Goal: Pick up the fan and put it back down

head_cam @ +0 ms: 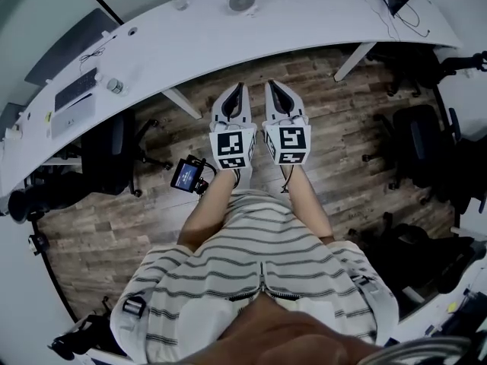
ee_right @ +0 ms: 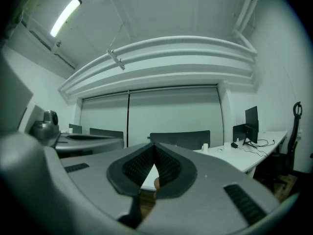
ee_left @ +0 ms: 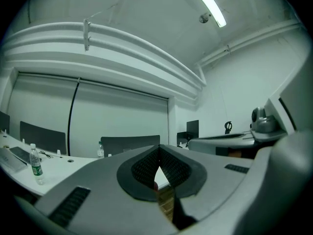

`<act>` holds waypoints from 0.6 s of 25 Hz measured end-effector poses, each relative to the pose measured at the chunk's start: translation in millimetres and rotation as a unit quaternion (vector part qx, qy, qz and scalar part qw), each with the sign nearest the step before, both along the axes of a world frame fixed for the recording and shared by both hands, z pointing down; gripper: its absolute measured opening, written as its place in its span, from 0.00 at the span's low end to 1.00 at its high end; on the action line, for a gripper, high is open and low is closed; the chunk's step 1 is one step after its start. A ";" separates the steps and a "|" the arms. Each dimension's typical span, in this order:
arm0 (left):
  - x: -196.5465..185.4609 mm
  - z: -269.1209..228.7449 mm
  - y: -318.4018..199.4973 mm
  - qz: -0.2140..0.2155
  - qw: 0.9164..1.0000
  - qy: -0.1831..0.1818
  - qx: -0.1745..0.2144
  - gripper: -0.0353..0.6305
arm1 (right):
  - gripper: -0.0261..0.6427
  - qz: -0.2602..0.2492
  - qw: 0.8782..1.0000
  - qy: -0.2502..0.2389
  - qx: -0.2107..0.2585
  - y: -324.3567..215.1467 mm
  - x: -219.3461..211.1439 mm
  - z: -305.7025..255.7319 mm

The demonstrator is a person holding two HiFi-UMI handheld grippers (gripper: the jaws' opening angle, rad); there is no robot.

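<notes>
Honestly, it's only the approach step: left gripper (head_cam: 237,93) and right gripper (head_cam: 277,91) both clenched empty, fan (head_cam: 242,1) on the white desk (head_cam: 304,21) at twelve o'clock. Next up, I'd guess: reach in, open up.

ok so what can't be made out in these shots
- fan: head view, too small to show its switch or stand; not seen in either gripper view.
- desk ahead: both gripper views, mostly blocked by the shut left tongs and right tongs.
- small screen: head view, display too small to read.
</notes>
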State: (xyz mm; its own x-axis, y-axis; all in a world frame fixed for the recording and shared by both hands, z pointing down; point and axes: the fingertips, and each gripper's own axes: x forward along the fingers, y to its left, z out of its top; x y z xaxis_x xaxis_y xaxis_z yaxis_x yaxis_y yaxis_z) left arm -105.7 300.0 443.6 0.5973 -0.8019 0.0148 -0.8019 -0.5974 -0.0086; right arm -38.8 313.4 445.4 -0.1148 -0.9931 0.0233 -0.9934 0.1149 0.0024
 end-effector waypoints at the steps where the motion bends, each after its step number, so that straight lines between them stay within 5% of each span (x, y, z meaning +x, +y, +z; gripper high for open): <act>1: 3.2 -0.4 -12.0 0.002 1.000 -0.001 0.000 0.06 | 0.06 0.001 1.000 -0.001 0.000 -12.1 2.6 -0.3; 15: 24.1 -17.8 -173.8 0.017 1.000 -0.001 -0.010 0.06 | 0.06 0.015 1.000 0.003 0.003 -171.9 23.6 -27.4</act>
